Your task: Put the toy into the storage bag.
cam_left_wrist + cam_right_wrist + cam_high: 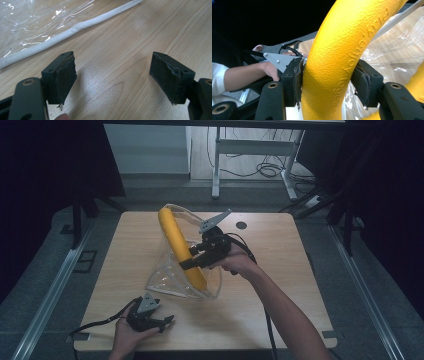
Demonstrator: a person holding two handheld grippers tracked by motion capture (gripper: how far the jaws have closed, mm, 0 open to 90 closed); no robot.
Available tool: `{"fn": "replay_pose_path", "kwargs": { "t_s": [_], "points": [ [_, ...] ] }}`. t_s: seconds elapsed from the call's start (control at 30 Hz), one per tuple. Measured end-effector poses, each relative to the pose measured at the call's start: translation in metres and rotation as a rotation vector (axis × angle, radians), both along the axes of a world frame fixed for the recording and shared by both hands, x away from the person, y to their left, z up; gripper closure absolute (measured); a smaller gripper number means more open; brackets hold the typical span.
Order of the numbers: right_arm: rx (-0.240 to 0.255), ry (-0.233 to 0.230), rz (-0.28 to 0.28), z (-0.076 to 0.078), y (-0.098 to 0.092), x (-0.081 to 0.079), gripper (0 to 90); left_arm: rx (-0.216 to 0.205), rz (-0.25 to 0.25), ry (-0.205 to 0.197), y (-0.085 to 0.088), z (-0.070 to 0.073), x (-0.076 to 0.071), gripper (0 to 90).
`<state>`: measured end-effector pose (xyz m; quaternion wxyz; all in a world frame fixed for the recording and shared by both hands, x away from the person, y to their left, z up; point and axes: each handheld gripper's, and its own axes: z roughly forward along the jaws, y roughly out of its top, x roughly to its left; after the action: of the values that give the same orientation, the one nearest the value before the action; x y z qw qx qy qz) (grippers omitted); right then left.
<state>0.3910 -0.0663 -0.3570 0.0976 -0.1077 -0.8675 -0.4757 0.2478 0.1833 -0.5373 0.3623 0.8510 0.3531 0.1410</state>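
high view: the right hand-held gripper (192,256) is raised over the middle of the wooden bench (280,285), with its jaws set around a yellow ring (181,247). the ring stands on edge, tilted, inside a clear plastic bag (165,280) that lies slightly left of the bench's middle. in the right gripper view the ring (332,65) runs up between the jaws; the left pad is against its pebbled surface, and the right pad sits just beside it, though whether it touches cannot be told, so the grip looks loose. the left hand-held gripper (167,323) rests low at the near left edge of the bench, well apart from the ring. in the left gripper view its jaws stand wide apart over bare wood with nothing between them, and the bag's white edge strip (75,28) crosses beyond them.
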Motion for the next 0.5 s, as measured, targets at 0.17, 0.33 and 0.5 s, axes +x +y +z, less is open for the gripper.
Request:
{"fn": "replay_pose_path", "kwargs": {
  "t_s": [0.17,0.33,0.5],
  "points": [
    [0.002,-0.011,-0.019,-0.001,-0.001,-0.003,39.5,0.002,0.000,0.002,0.000,0.000,0.000,21.1],
    [0.018,-0.016,-0.039,0.001,-0.006,-0.004,36.2,0.001,0.000,0.002,0.000,0.000,0.000,21.1],
    [0.037,-0.018,-0.052,0.005,-0.014,-0.006,35.4,0.000,0.001,0.002,0.000,0.000,0.000,21.1]
  ]
}}
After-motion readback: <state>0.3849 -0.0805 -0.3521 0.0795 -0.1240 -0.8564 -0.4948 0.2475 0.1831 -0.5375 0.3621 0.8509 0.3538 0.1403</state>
